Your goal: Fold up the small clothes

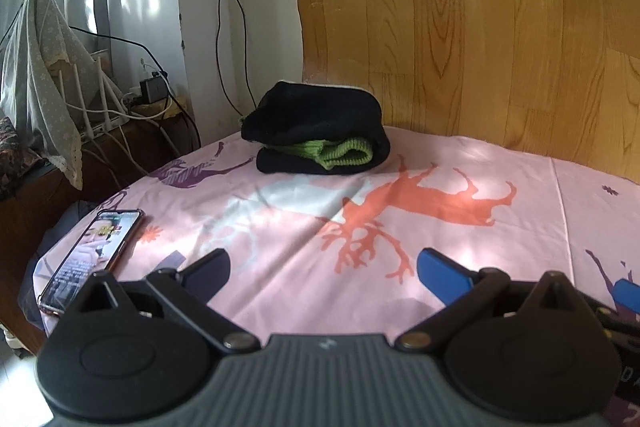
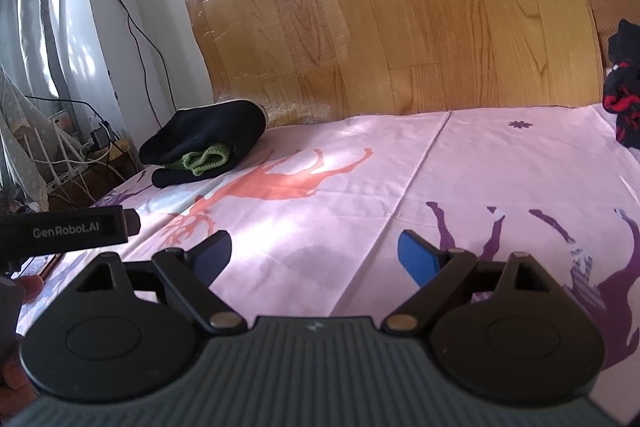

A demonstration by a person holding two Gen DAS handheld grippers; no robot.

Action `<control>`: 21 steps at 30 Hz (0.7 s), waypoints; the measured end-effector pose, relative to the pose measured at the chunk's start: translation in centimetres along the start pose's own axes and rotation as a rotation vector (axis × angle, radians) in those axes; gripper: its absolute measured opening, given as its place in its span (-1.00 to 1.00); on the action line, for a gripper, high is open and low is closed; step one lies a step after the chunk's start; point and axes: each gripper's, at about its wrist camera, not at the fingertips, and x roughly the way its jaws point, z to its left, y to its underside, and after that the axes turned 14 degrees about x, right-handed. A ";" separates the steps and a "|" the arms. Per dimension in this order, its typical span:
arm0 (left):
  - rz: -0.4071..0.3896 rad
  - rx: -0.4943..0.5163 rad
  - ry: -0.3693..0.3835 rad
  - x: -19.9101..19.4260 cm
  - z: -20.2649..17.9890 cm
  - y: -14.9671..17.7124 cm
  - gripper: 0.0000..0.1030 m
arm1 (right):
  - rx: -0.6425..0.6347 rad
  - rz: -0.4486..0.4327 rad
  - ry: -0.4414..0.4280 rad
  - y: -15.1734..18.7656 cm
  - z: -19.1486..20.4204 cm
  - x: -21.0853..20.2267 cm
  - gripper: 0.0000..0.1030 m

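Left wrist view, nearest: the left gripper (image 1: 322, 269) hangs low over the pink deer-print sheet (image 1: 520, 227), its 2 blue fingers spread wide with nothing between them. A phone (image 1: 94, 255) with a lit screen lies on the sheet just beside its left finger. Right wrist view, nearest: the right gripper (image 2: 314, 259) is likewise spread and empty above bare sheet; the body of the left gripper shows at this view's left edge, so the 2 grippers sit side by side.

Middle distance: no garment lies on the sheet between the grippers and the far side.

Far left: a folded stack of black and green knitwear (image 1: 320, 135) rests on the sheet near the wood-grain panel (image 1: 480, 27), ahead of the left gripper and well apart from both; its long axis runs roughly across the view. It appears already folded.

Far right: a crumpled black and red garment (image 2: 624, 91) lies at the sheet's right edge, seen only in the right wrist view, ahead and to the right of the right gripper. Its shape and long axis cannot be told, since it is cut by the frame.

Judgement: this unfolded garment is probably next, and the right gripper is the nearer one to fetch it.
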 end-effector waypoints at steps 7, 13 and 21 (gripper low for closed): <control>0.022 0.005 0.038 0.0 0.0 0.3 1.00 | 0.009 0.002 0.000 0.0 -0.1 0.0 0.78; 0.038 0.001 0.050 0.1 0.2 0.3 1.00 | 0.018 0.004 0.001 0.0 -0.2 0.1 0.78; 0.066 -0.011 0.010 0.6 0.7 0.5 1.00 | 0.014 0.002 -0.001 0.0 -0.3 0.1 0.78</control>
